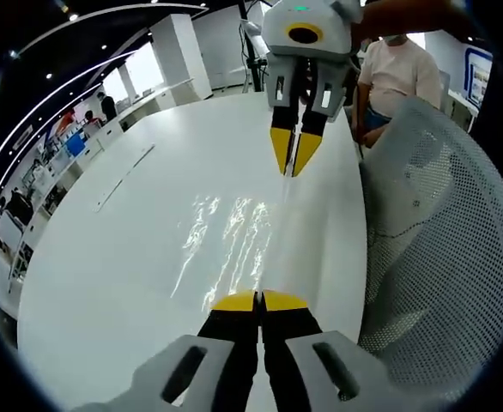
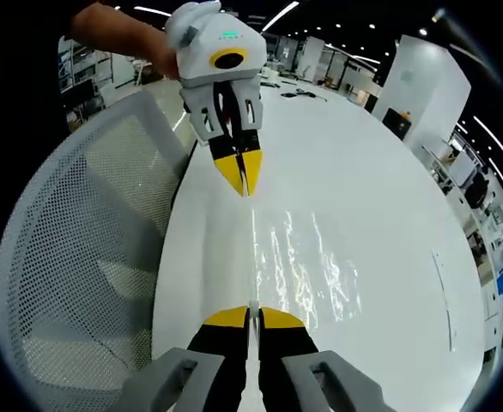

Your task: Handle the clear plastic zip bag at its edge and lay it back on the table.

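Observation:
A clear plastic zip bag (image 1: 230, 245) is stretched by one edge between my two grippers over the white table (image 1: 106, 257), its wrinkled film glinting. In the left gripper view my left gripper (image 1: 258, 300) is shut on the near end of that edge. My right gripper (image 1: 293, 165) faces it from the top, shut on the far end. In the right gripper view the bag (image 2: 307, 266) spreads to the right of the taut edge, between my right gripper (image 2: 253, 316) and my left gripper (image 2: 244, 178). I cannot tell whether the film rests on the table (image 2: 380, 172).
A grey mesh chair (image 1: 440, 223) stands against the table's edge beside the bag, also in the right gripper view as the chair (image 2: 88, 249). A seated person (image 1: 397, 77) is beyond it. A thin pale strip (image 1: 123, 176) lies on the far side of the table.

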`<state>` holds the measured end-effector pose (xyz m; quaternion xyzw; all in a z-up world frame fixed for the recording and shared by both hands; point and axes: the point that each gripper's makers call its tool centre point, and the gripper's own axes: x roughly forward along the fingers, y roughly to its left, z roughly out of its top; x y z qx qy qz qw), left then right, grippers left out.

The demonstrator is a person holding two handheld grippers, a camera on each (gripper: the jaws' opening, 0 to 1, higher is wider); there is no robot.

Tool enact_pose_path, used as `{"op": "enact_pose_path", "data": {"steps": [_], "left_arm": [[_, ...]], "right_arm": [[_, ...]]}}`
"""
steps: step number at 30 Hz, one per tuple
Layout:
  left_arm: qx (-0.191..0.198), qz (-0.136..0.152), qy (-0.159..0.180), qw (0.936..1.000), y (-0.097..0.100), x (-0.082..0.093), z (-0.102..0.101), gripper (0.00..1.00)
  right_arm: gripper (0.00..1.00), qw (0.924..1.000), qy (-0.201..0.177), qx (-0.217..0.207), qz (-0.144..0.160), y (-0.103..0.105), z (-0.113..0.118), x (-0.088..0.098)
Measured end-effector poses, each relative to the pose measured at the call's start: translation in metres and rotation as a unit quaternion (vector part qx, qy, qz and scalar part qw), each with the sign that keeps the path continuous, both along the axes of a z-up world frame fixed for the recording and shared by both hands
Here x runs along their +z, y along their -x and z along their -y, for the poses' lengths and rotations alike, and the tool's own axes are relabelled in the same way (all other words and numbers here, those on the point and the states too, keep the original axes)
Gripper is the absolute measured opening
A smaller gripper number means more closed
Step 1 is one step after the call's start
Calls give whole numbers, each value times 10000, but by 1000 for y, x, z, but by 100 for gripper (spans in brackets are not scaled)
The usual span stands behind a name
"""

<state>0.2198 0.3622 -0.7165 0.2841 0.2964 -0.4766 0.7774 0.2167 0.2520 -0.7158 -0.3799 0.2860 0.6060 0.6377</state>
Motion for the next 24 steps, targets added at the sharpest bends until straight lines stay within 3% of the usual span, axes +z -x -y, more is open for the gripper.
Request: {"op": "enact_pose_path", "data": {"steps": [14, 24], "left_arm": [[10, -30, -38, 10000, 1, -3, -1, 0], [-162, 233, -91, 9996, 1, -3, -1, 0]], "right_arm": [[0, 9999, 93, -59, -14, -2, 9, -4], [0, 10000, -41, 27, -41, 3, 9, -3]]}}
